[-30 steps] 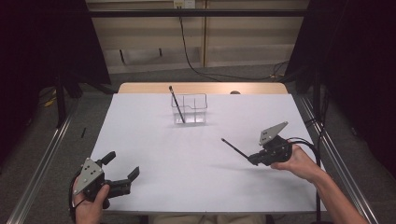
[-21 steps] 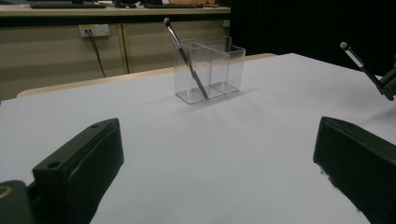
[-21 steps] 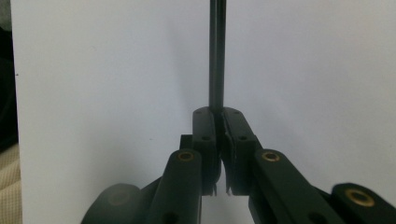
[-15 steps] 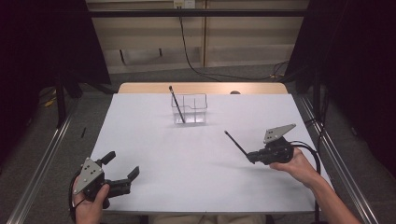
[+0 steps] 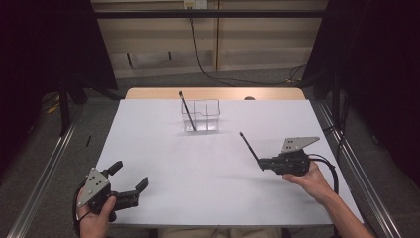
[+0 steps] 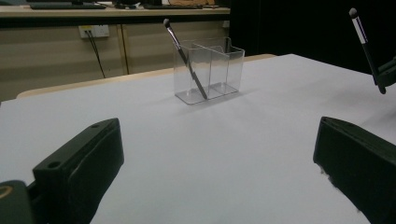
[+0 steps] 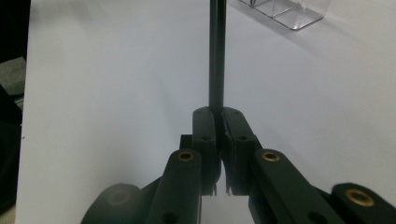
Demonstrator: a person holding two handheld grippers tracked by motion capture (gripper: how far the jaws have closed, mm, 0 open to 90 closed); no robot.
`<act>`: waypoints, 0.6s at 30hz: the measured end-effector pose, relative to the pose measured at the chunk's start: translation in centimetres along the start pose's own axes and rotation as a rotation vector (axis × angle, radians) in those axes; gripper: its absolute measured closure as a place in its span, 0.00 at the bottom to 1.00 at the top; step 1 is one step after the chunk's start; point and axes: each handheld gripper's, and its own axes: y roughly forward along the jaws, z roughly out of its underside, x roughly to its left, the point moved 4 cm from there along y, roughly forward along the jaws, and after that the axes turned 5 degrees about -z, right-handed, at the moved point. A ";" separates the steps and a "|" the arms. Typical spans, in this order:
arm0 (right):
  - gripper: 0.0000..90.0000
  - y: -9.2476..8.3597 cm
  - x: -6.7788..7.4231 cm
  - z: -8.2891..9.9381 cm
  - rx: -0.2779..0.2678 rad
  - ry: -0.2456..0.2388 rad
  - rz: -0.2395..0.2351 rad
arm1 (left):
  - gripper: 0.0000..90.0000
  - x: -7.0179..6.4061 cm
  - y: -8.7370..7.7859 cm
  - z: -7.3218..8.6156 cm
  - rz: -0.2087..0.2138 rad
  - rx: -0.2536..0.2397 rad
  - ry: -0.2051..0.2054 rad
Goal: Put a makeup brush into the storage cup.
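High view: your right tongs [image 5: 261, 164] clamp the brush [image 5: 249, 147] by one end — free to tip into the organizer [image 5: 202, 115]; left tongs [image 5: 130, 181] stand released.

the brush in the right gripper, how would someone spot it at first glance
On the white table, look at the right gripper. Its shut jaws clamp a thin dark brush pointing up; the other brush leans inside the clear organizer.
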 end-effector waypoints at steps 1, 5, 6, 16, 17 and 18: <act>0.95 0.0 0.0 0.1 -0.009 0.004 -0.005 | 0.02 0.0 0.0 0.0 0.000 0.000 -0.001; 0.95 -0.4 0.2 -0.2 -0.056 0.011 -0.010 | 0.02 0.0 0.0 0.0 0.000 -0.002 -0.002; 0.95 -0.5 0.2 -0.3 -0.074 0.021 -0.010 | 0.02 0.0 0.0 0.0 0.000 -0.001 -0.001; 0.94 -0.9 0.7 -1.1 -0.212 0.013 0.011 | 0.02 0.0 0.0 0.0 0.002 -0.004 -0.002; 0.95 -0.9 0.8 -1.2 -0.230 0.014 0.007 | 0.02 0.0 0.0 0.0 0.002 -0.005 -0.003; 0.94 -0.9 0.8 -1.2 -0.245 0.012 0.008 | 0.02 0.0 0.0 0.0 0.002 -0.004 -0.003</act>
